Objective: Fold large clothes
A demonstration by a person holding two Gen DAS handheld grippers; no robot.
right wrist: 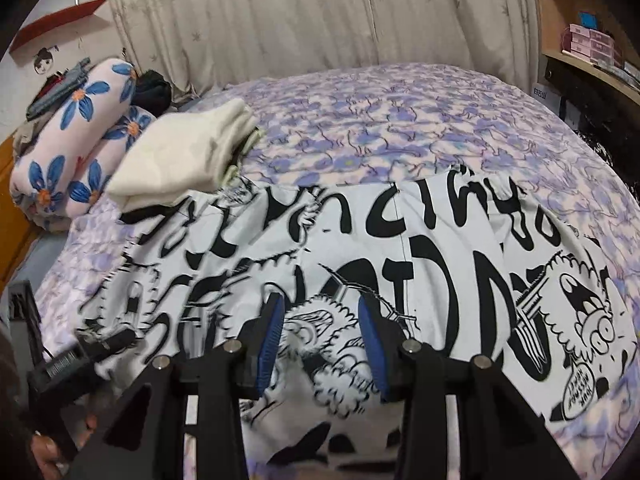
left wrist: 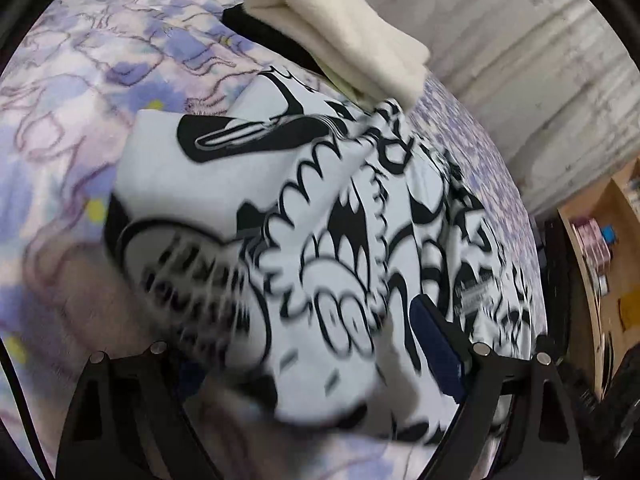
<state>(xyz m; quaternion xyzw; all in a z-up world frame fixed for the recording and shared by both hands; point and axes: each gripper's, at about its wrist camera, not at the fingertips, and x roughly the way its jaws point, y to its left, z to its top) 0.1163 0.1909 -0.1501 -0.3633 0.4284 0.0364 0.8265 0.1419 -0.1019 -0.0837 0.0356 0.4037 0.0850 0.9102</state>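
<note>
A large white garment with black cartoon print (right wrist: 360, 248) lies spread on the bed. In the left wrist view the same garment (left wrist: 304, 240) is lifted and blurred, draped over my left gripper (left wrist: 320, 364); its right blue pad (left wrist: 436, 344) shows and the left finger is hidden under cloth. My right gripper (right wrist: 320, 336) hovers over the garment's near part with its blue pads (right wrist: 272, 340) apart and nothing between them. The left gripper also shows at the lower left of the right wrist view (right wrist: 80, 356).
The bed has a purple floral cover (right wrist: 400, 120). A folded cream cloth (right wrist: 184, 160) on a dark item sits at the garment's far left, also in the left wrist view (left wrist: 340, 28). Rolled flowered bedding (right wrist: 76, 128) lies left. Curtains (right wrist: 300, 12) behind, wooden shelves (right wrist: 592, 40) right.
</note>
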